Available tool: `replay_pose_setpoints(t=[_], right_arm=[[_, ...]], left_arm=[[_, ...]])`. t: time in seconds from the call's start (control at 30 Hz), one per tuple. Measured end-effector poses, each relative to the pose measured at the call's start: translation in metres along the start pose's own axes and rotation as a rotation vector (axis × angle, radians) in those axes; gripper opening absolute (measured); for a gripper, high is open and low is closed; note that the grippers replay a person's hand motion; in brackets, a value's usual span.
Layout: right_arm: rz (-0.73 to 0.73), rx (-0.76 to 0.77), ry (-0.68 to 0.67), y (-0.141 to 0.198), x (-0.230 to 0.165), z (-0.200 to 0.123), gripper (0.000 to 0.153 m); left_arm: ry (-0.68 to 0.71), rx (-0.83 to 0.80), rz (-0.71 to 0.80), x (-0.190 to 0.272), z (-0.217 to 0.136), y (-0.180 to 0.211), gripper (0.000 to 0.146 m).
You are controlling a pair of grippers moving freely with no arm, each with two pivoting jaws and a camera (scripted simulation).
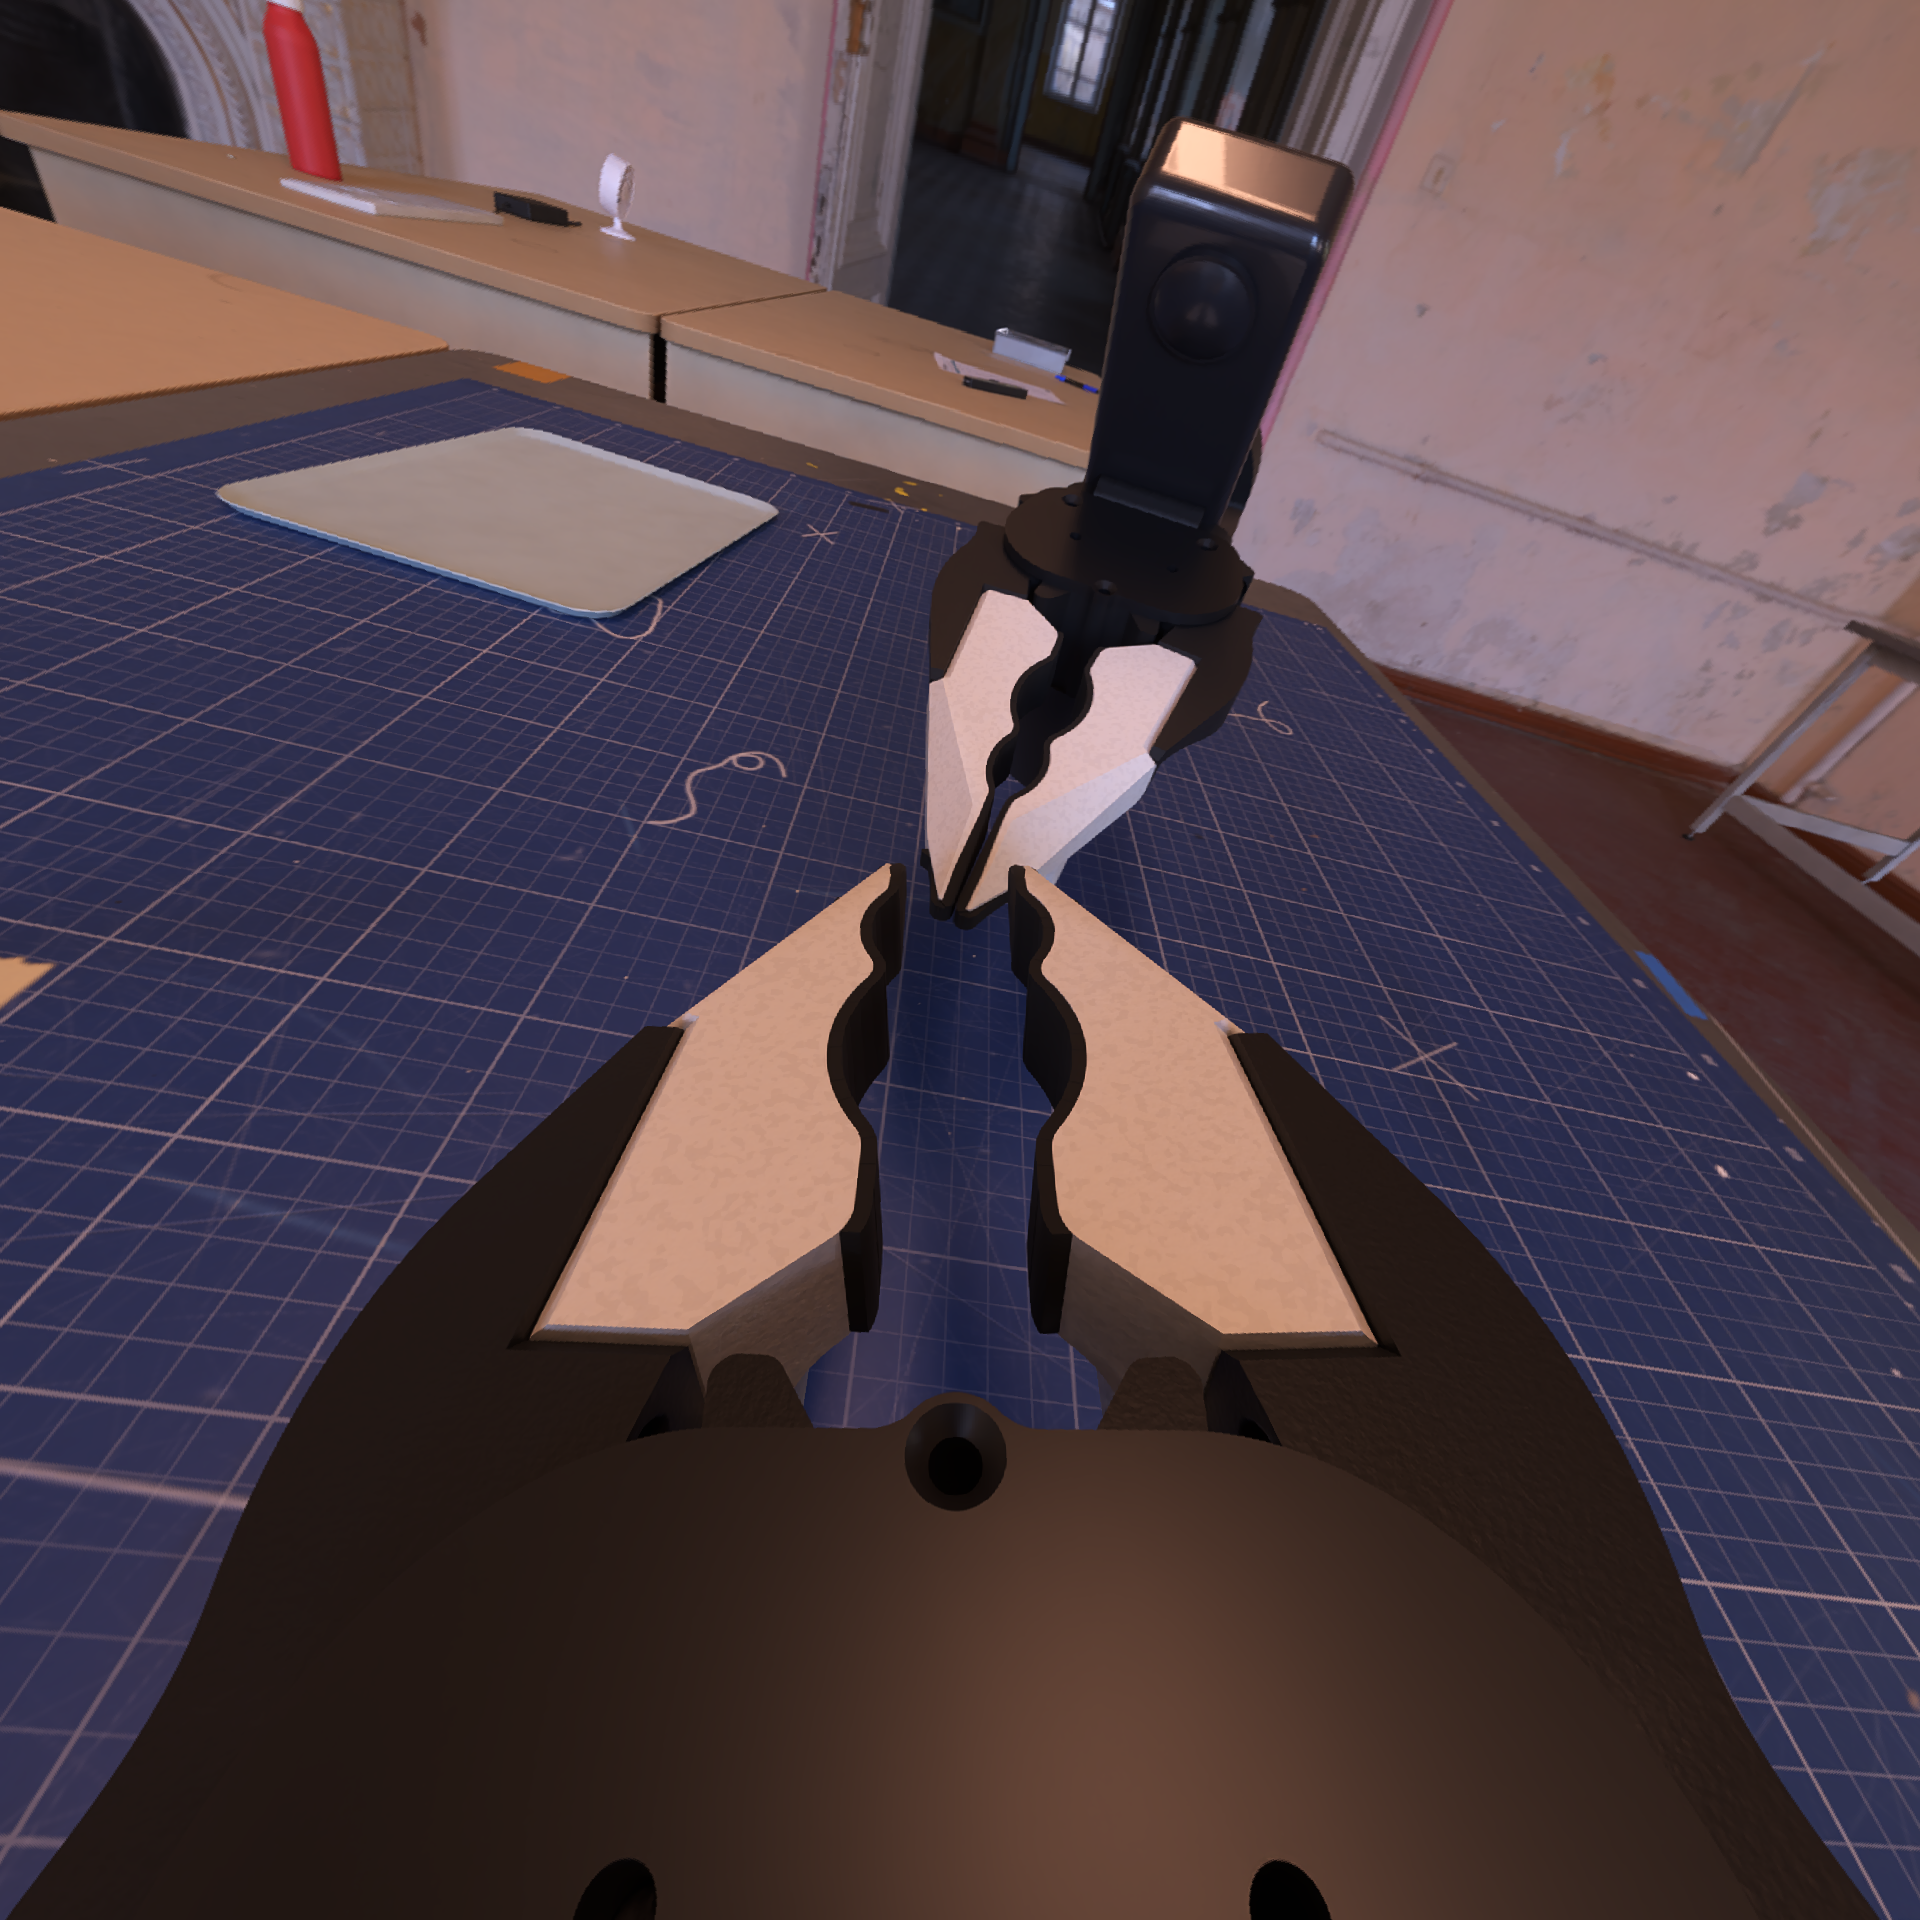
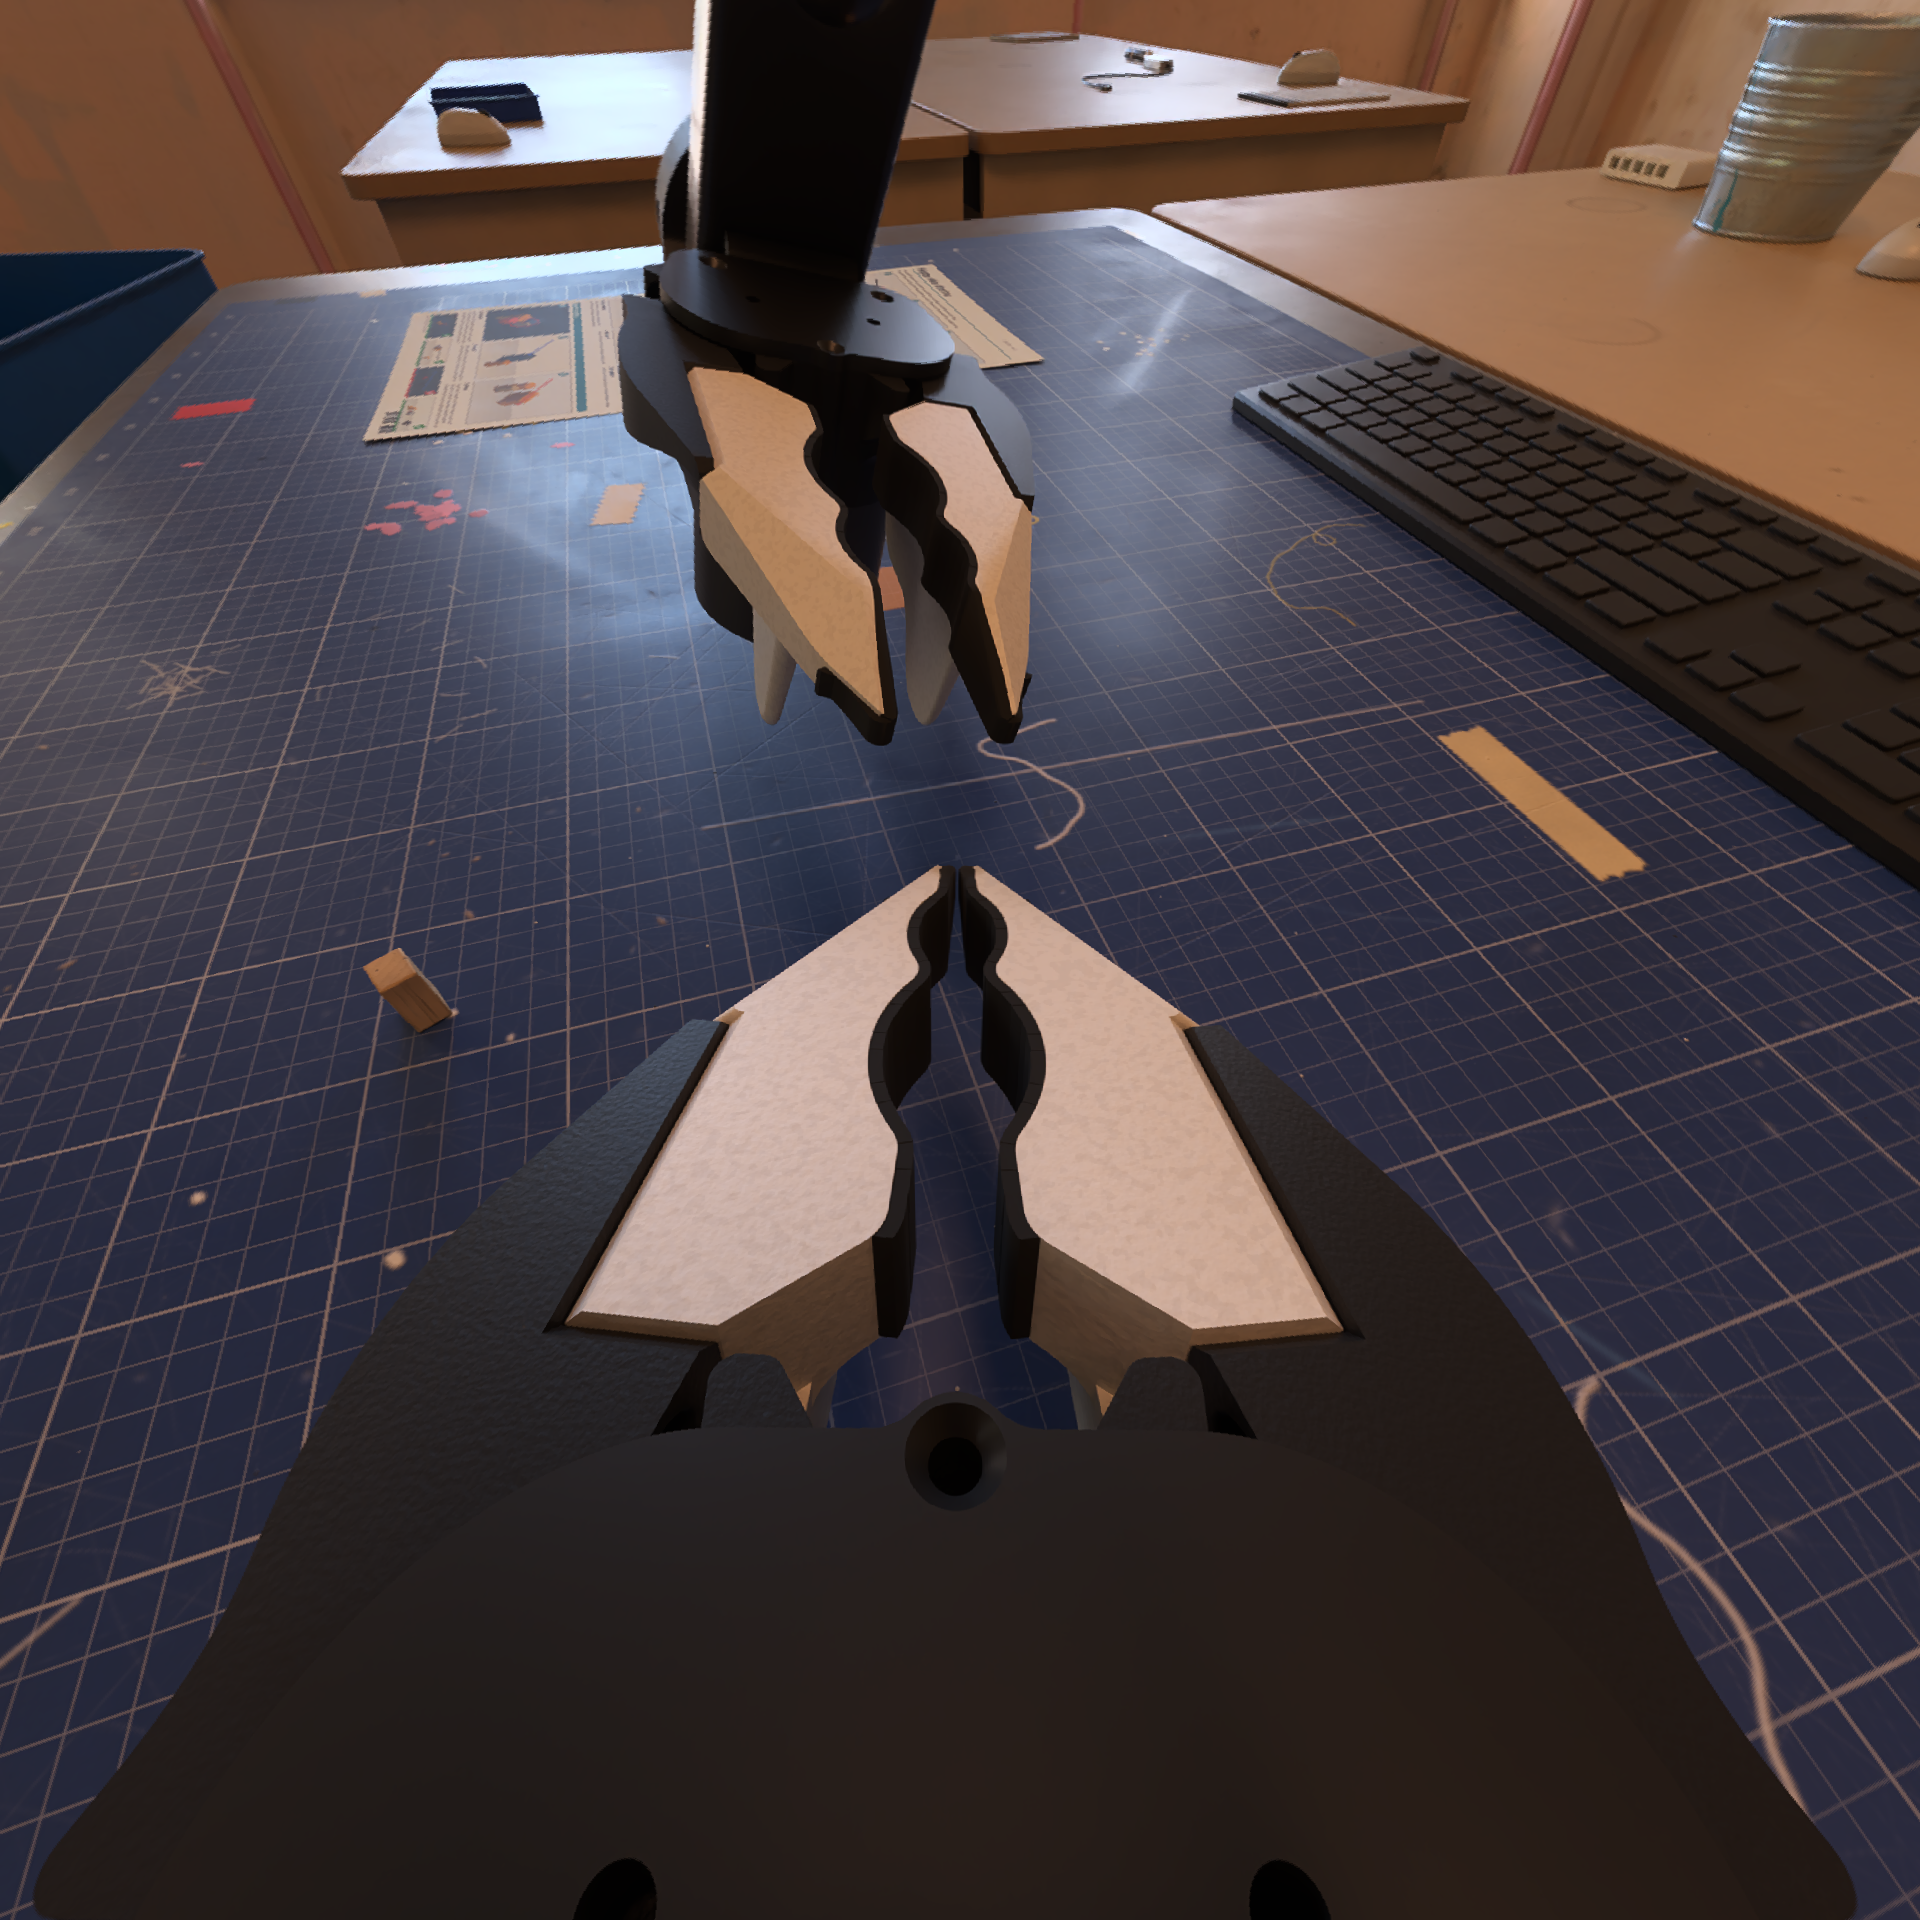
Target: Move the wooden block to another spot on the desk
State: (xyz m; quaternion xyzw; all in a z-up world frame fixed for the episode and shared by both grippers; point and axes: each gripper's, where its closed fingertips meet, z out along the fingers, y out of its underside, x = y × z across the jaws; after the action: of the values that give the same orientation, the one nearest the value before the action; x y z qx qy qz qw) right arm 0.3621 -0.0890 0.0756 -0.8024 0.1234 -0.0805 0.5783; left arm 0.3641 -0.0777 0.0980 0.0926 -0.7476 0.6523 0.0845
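Nothing is gripped yet, so the task reads as at its start: the approach to the wooden block (image 2: 407, 989) is the step in hand. In the right wrist view, going from the left edge, a dark blue bin (image 2: 83, 322) sits at the upper left, and below it the block lies alone on the blue gridded mat (image 2: 312, 1195) of the worktop, at the left of the frame about mid-height, tipped somewhat rather than lying square to the grid. It is well apart from both pairs of jaws. Right of it, at bottom centre, the right gripper (image 2: 956, 878) points up the frame with its jaws nearly closed and empty, so the block lies off to their left and only slightly nearer the camera than their tips. Above centre hangs the left gripper (image 2: 940, 727), its jaws a narrow gap apart and empty. A black keyboard (image 2: 1621, 520) runs along the right side. In the left wrist view the block cannot be picked out; a pale tray (image 1: 499, 520) lies at upper left. The next move, as I judge it, calls for one gripper to swing over the block, spread its jaws wider than the block, line them up with its flat sides, then lower.
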Motion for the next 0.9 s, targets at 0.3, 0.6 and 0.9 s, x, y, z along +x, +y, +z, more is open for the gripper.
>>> replay_pose_setpoints(t=[0.3, 0.6, 0.9], right_arm=[[0.018, 0.024, -0.003, -0.004, 0.002, -0.003, 0.021], [0.026, -0.015, -0.079, 0.005, -0.008, 0.0, 0.027], [-0.122, -0.276, -0.511, 0.035, -0.098, 0.002, 0.053]], left_arm=[[-0.07, 0.018, 0.036, -0.009, -0.007, -0.007, 0.02], [-0.106, -0.036, 0.061, -0.018, -0.006, 0.004, 0.006], [-0.161, -0.113, 0.121, -0.027, -0.004, 0.018, 0.0]])
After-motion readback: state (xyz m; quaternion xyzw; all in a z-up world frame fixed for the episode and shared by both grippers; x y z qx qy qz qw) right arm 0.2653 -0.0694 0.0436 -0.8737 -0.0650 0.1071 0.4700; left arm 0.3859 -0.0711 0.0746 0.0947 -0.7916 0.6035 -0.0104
